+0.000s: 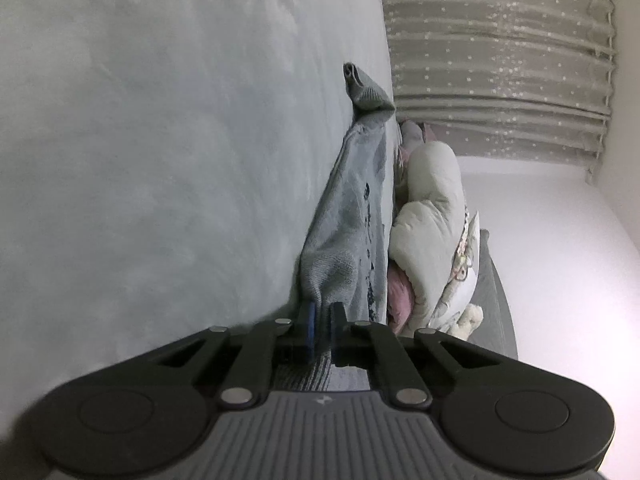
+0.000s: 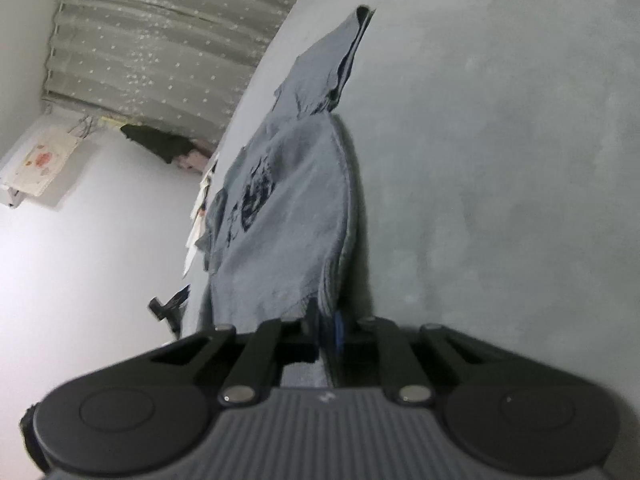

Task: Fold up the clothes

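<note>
pinching the near edge of a grey-blue garment (image 1: 344, 216), the left gripper (image 1: 322, 312) has its jaws clenched on the cloth. likewise the right gripper (image 2: 326, 318), jaws clamped on a thicker fold of the garment. ahead of both jaws the cloth stretches away over a pale grey bed (image 1: 160, 140). beyond lie bundled bedding (image 1: 432, 216) and a dotted curtain (image 1: 500, 60).
</note>
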Motion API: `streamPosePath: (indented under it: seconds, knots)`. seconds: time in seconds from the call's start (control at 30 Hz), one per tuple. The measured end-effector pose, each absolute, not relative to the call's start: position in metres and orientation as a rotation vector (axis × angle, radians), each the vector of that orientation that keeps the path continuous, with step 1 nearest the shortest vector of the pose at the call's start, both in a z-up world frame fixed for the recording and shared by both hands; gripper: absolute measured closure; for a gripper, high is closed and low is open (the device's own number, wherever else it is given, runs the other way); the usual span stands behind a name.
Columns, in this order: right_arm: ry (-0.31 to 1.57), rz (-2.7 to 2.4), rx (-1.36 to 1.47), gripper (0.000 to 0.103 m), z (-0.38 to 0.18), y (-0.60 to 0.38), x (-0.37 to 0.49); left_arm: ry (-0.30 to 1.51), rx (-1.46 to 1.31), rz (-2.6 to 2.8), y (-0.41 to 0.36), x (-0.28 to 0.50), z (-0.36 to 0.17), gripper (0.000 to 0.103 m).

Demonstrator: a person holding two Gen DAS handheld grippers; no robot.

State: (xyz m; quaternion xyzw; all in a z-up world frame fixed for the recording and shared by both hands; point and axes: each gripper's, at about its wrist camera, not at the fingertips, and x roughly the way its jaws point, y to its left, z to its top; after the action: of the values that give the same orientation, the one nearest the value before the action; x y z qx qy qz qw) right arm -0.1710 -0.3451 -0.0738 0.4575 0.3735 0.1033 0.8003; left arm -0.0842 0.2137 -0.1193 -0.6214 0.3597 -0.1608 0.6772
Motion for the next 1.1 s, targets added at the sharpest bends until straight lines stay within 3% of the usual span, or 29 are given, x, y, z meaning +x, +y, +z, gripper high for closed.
streamPosePath:
  seconds: [0.3,0.43,0.57,1.1]
  knots:
    - [0.714,0.135,0.907,0.099,-0.039,-0.376,-0.184,0.828,-1.257,-0.314,0.220,-0.094,-0.096,0.099]
    - [0.754,0.063,0.872,0.099,-0.045,-0.380,-0.178,0.884,-1.158,-0.328,0.212,-0.091,-0.091,0.097]
    - [0.801,0.074,0.853,0.098,-0.060,-0.371,-0.175,0.914,-1.068,-0.344,0.210,-0.097,-0.082,0.086]
    - [0.796,0.115,0.838,0.093,-0.063,-0.369,-0.174,1.029,-0.961,-0.439,0.191,-0.115,-0.076,0.082]
